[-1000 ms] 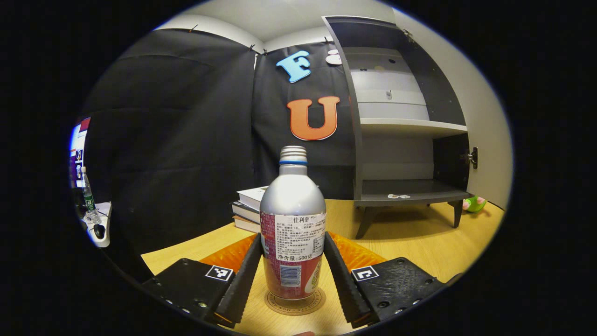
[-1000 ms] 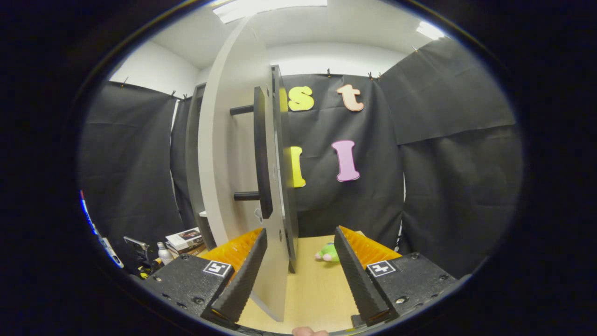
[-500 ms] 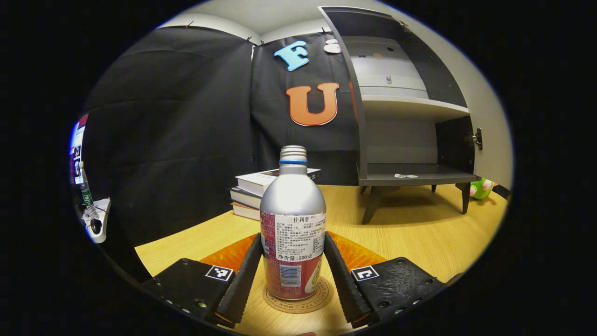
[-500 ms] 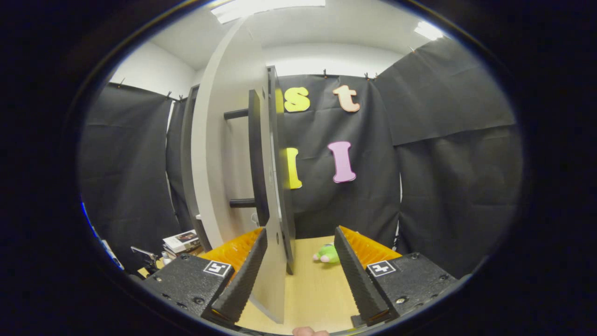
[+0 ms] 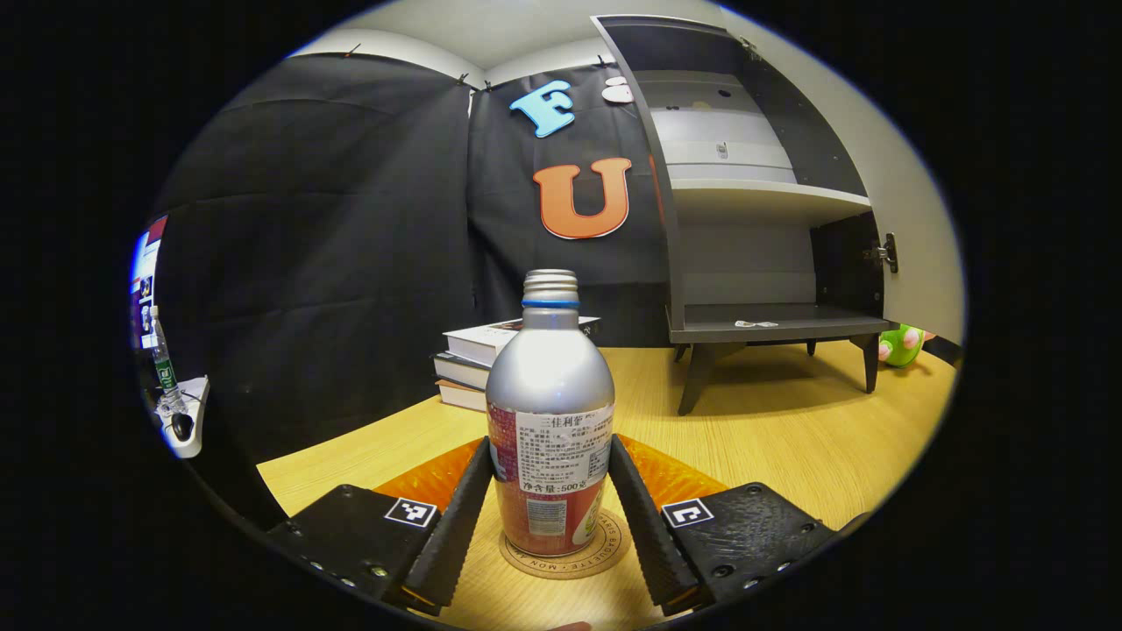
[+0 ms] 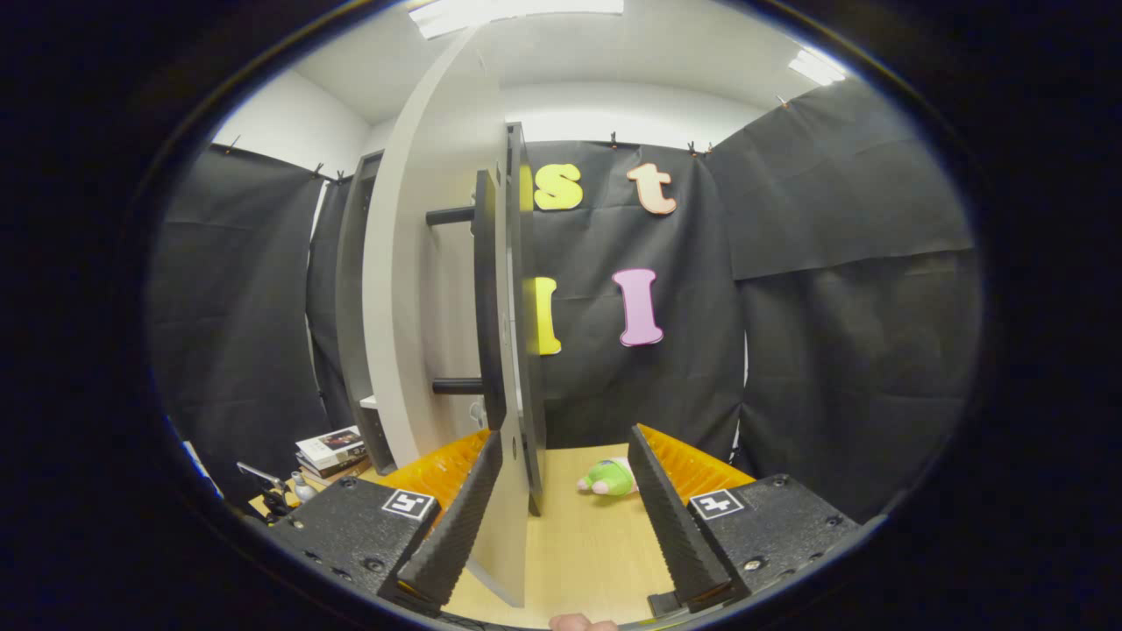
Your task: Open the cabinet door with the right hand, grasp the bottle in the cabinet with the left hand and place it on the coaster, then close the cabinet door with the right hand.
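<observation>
The cabinet [image 5: 763, 254] stands open on the desk [image 5: 789, 429], its lower shelf bare, and the door [image 6: 421, 307] swings out edge-on toward the right claw [image 6: 565, 517], which sits spread wide with the door's lower edge between its fingers, gripping nothing; I judge it waits there to push the door shut. Nearer, the bottle [image 5: 550, 412] stands upright on the coaster [image 5: 565, 556], which looks like the placing step all but done. The left claw [image 5: 548, 517] has both fingers against the bottle's sides, apparently steadying it until release. A stack of books [image 5: 482, 355] lies behind.
</observation>
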Tool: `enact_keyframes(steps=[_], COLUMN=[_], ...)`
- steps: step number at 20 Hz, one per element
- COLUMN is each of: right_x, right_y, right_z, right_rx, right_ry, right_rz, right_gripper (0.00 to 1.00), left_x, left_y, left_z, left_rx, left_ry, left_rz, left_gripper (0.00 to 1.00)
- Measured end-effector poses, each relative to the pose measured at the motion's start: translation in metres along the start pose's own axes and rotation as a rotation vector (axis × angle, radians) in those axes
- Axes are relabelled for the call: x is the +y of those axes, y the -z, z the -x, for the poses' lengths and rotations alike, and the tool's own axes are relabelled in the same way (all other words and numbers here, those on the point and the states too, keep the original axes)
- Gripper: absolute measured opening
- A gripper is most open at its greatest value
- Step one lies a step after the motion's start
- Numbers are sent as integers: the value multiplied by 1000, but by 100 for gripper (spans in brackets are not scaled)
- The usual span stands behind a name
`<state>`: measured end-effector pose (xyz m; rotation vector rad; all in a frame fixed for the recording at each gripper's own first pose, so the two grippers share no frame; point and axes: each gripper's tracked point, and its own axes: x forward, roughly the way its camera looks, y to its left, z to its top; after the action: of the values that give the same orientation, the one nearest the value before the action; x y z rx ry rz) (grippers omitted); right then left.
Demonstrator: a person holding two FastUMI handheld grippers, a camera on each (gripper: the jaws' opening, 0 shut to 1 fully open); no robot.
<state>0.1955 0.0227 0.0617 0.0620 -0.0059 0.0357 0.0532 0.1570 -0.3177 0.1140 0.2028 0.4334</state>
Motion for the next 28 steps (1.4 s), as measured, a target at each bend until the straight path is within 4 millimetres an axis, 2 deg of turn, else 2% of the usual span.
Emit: enact_keyframes(steps=[5, 7, 9, 12, 14, 17, 19, 24, 28], right_x=[-1, -1, -1, -1, -2, -1, 0, -1, 1], right_y=[0, 0, -1, -2, -2, -2, -2, -7, -11], right_z=[0, 0, 1, -1, 0, 0, 0, 3, 6], right_rx=[0, -1, -2, -2, -5, -10, -6, -29, -49], right_ry=[3, 5, 7, 7, 8, 11, 9, 6, 1], right_rz=[7, 12, 21, 27, 30, 29, 34, 40, 14], right_gripper=[91, 91, 91, 91, 91, 91, 91, 91, 91], left_x=[-1, 1, 0, 2, 2, 10, 12, 3, -6], left_y=[12, 12, 6, -1, -16, -61, -107, -201, -251], left_z=[-1, 0, 1, 2, 8, 26, 45, 82, 107], left_rx=[54, 57, 39, 27, 9, -76, -159, -220, -185], left_ry=[20, 24, 36, 43, 54, 51, 61, 155, 198], left_rz=[23, 23, 19, 9, 13, 13, 14, 22, 44], left_gripper=[80, 82, 89, 91, 92, 95, 94, 94, 94])
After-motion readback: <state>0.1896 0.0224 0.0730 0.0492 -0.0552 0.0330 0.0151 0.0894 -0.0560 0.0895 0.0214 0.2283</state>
